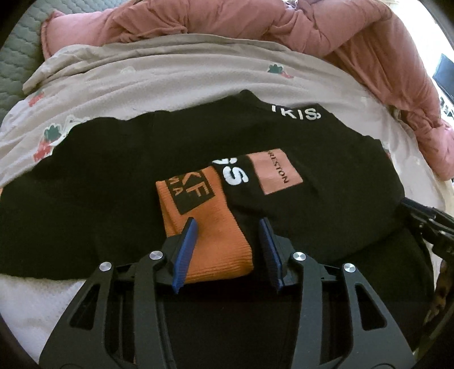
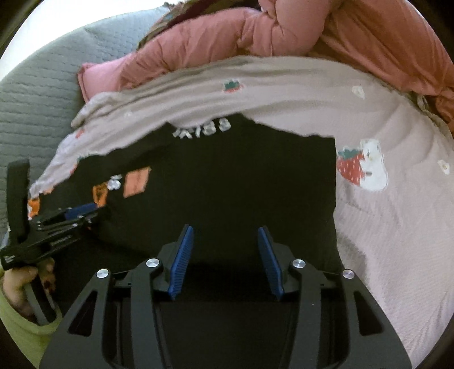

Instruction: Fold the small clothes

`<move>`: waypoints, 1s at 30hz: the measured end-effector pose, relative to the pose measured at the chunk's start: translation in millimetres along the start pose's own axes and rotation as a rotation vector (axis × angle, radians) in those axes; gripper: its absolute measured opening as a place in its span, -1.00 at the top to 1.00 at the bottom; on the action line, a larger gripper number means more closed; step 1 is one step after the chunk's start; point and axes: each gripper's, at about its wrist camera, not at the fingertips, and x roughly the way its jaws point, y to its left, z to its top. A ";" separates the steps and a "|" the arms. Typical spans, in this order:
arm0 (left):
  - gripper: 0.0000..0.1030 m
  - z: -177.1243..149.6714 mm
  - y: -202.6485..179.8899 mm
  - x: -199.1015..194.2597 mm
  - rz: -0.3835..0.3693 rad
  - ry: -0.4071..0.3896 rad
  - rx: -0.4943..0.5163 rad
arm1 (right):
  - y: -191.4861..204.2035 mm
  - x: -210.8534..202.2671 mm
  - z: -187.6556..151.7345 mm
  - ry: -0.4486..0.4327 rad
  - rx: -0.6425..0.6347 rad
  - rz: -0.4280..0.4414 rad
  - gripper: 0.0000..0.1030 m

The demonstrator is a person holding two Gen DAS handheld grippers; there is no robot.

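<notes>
A black garment (image 1: 113,176) lies spread on the bed, with white lettering (image 1: 295,112) near its far edge. An orange ribbed panel (image 1: 210,215) and a pink patch (image 1: 279,173) sit on a folded part at its middle. My left gripper (image 1: 228,221) hovers open just over the orange panel, one blue pad above it and the other above black cloth; neither pad presses on anything. My right gripper (image 2: 225,228) stands open over the near part of the same black garment (image 2: 227,176), with only dark cloth below. The left gripper (image 2: 76,213) shows at the left of the right wrist view.
The garment rests on a beige blanket (image 1: 170,76) with strawberry prints. A bunched pink quilt (image 1: 283,25) lies behind it, and a grey quilted mattress (image 1: 14,56) lies to the left. A person's hand (image 2: 20,281) in a light green sleeve holds the left gripper.
</notes>
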 end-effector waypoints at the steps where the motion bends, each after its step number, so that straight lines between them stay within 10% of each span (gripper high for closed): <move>1: 0.25 -1.4 1.6 -1.3 -0.003 0.000 -0.005 | -3.1 3.2 -1.6 0.011 0.010 -0.006 0.10; 18: -0.07 -13.6 5.8 -20.8 0.005 -0.036 -0.015 | -26.4 -0.8 -16.0 0.039 0.094 0.018 0.09; 25: -0.45 -20.9 10.4 -41.6 0.053 -0.081 -0.004 | -15.8 -11.0 -18.5 0.015 0.061 0.006 -0.42; 30: -0.72 -24.1 18.8 -56.5 0.066 -0.117 -0.022 | -8.5 -17.5 -17.7 -0.002 0.048 0.004 -0.45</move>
